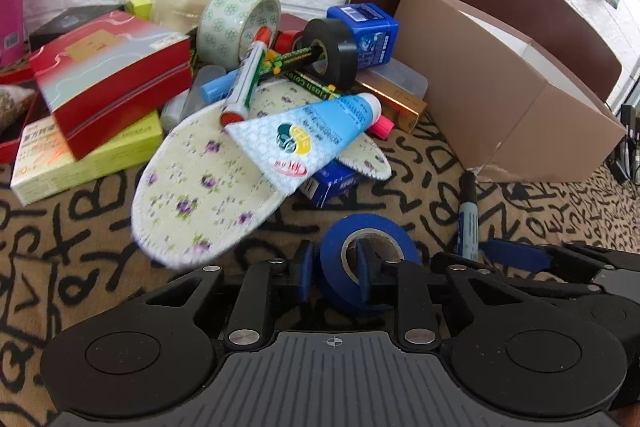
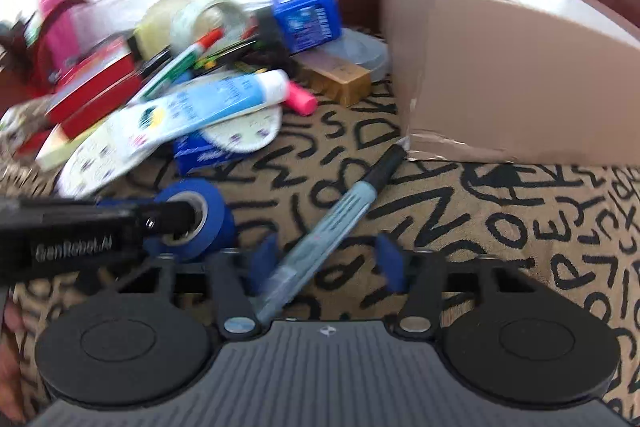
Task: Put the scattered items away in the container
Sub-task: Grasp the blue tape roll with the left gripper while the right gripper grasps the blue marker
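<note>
My left gripper (image 1: 335, 267) is shut on a blue tape roll (image 1: 332, 247), one finger inside the core and one outside its wall; the roll also shows in the right wrist view (image 2: 212, 215). My right gripper (image 2: 326, 259) is open, its fingers on either side of a blue-grey marker (image 2: 340, 215) that lies on the patterned cloth; the marker also shows in the left wrist view (image 1: 468, 215). The brown cardboard box (image 1: 492, 87) stands at the right, also in the right wrist view (image 2: 500, 67).
A pile lies behind: floral insoles (image 1: 200, 187), a blue-white tube (image 1: 316, 135), black tape (image 1: 336, 47), a clear tape roll (image 1: 236, 23), a red box (image 1: 112, 75), a yellow box (image 1: 80, 159), a blue cube box (image 1: 368, 31), a pink highlighter (image 2: 302, 99).
</note>
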### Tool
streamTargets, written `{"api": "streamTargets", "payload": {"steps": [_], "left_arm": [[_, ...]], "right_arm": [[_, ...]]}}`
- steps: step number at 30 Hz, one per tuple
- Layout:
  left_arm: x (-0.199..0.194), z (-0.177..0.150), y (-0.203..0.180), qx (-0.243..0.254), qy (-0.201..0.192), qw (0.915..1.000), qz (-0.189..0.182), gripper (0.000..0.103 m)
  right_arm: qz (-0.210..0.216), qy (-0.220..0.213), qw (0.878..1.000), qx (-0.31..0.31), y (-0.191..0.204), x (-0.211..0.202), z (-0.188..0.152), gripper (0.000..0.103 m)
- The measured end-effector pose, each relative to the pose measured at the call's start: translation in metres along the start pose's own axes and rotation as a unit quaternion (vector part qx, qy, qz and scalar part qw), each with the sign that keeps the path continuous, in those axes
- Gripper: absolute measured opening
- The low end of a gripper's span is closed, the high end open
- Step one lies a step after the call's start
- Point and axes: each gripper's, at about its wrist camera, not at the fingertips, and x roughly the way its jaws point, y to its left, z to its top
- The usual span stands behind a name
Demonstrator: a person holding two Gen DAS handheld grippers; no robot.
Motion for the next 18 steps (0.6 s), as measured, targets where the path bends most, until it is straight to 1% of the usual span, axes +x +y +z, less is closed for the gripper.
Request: {"api": "streamTargets", "payload": {"steps": [1,2,4,7,11,12,13,14,15,18], "left_arm": [[-0.003,-0.003,0.0,0.002,0.003,1.0,-0.001,0.017],[-0.007,-0.006,0.0,0.005,0.005,1.0,-0.003,0.017],[-0.015,-0.014,0.0,0.014,0.012,0.9998,-0.006,0.017],[-0.03,-0.027,-0.001,0.035,0.024,0.9991,-0.007,0.017],[-0.052,-0.046,-0.002,0.061,0.052,0.9966,-0.019,0.017],[-0.056,-0.051,-0.002,0.066,0.056,0.9961,-0.019,0.023],[-0.059,-0.055,-0.003,0.07,0.057,0.9958,-0.018,0.027],[-0.061,-0.057,-0.004,0.072,0.056,0.9957,-0.017,0.033],[-0.061,-0.058,-0.004,0.07,0.055,0.9959,-0.017,0.041],[-0.059,-0.059,-0.008,0.067,0.052,0.9963,-0.017,0.049]], "right_arm": [[0.003,0.003,1.0,-0.007,0.0,-0.004,-0.002,0.034],[0.007,0.006,1.0,-0.01,-0.002,-0.008,-0.004,0.029],[0.019,0.014,1.0,-0.012,-0.007,-0.017,-0.011,0.023],[0.03,0.026,0.999,-0.026,-0.012,-0.033,-0.023,0.018],[0.043,0.04,0.997,-0.053,-0.014,-0.057,-0.044,0.018],[0.045,0.042,0.996,-0.06,-0.014,-0.062,-0.049,0.019],[0.044,0.041,0.996,-0.067,-0.013,-0.066,-0.052,0.02],[0.041,0.039,0.996,-0.071,-0.011,-0.068,-0.055,0.022],[0.038,0.038,0.996,-0.074,-0.009,-0.069,-0.056,0.023],[0.03,0.033,0.996,-0.078,-0.005,-0.068,-0.056,0.031]]}}
